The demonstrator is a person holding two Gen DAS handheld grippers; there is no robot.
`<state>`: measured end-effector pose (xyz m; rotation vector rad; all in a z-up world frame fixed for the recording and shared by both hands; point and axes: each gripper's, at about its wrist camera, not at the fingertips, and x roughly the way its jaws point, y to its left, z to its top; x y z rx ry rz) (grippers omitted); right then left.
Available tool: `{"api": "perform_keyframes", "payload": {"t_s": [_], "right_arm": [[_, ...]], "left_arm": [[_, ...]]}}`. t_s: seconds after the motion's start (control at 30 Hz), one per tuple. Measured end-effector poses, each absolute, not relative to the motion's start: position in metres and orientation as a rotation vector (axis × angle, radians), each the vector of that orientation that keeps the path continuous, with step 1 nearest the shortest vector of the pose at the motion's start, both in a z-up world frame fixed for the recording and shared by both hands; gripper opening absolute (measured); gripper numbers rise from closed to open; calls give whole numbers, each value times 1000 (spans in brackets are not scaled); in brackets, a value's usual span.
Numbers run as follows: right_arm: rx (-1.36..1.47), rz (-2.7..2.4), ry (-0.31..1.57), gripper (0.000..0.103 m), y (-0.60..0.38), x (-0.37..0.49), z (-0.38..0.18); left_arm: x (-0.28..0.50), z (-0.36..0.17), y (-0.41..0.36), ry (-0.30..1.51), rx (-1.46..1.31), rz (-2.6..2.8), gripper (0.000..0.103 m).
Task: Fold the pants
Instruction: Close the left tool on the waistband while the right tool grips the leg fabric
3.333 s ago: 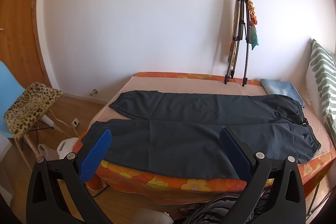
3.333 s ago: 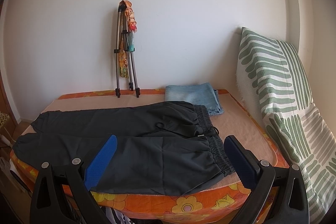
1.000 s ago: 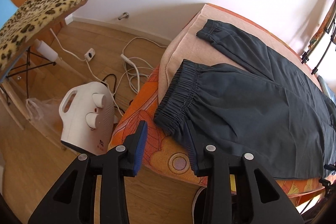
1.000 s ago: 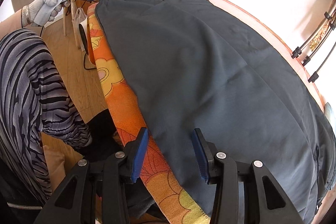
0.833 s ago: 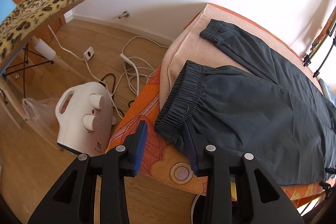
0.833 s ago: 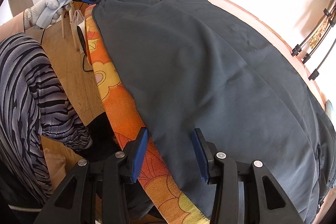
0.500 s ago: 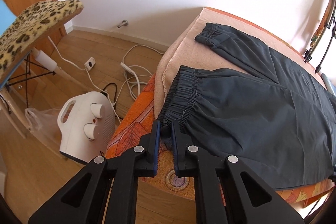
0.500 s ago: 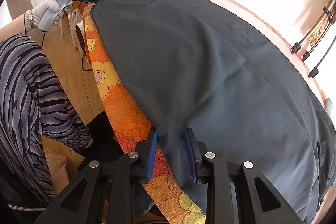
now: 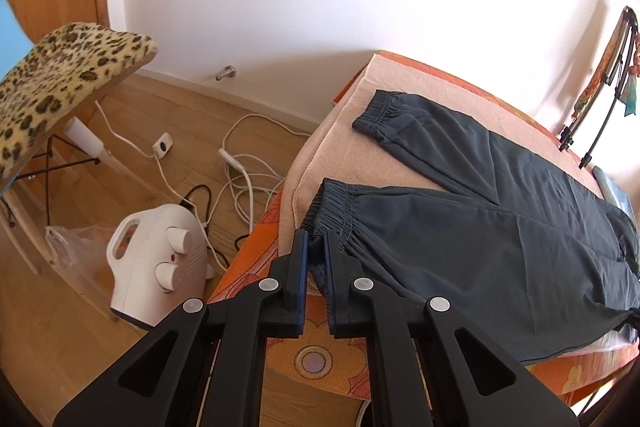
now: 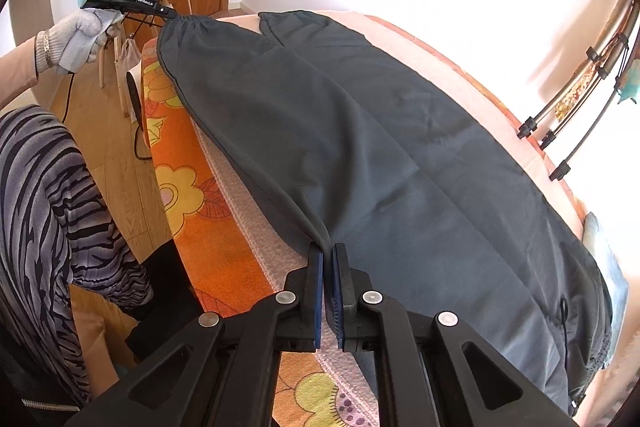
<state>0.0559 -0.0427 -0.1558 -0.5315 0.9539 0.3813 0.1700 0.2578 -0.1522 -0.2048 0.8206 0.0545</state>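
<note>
Dark pants (image 9: 500, 239) lie spread on the bed (image 9: 320, 155). Left gripper (image 9: 315, 247) has just clamped shut on the near leg's cuff at the bed's corner. Right gripper (image 10: 327, 259) has just closed on the same leg's near edge, lifting it slightly.

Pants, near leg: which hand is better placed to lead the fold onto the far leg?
Left, marginally. The left gripper is shut on the near leg's cuff, the free end, with the far leg just beyond it. The right gripper pinches the mid-leg edge and should only follow.
</note>
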Motion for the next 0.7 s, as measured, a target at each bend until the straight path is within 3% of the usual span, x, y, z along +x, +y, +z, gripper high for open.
{"api": "perform_keyframes", "payload": {"t_s": [0.4, 0.7], "right_arm": [[-650, 244, 837, 0, -68, 124, -110], [-691, 156, 854, 0, -105, 228, -120]], "left_arm": [[247, -116, 225, 765, -142, -17, 6], [347, -138, 190, 826, -96, -36, 6]]}}
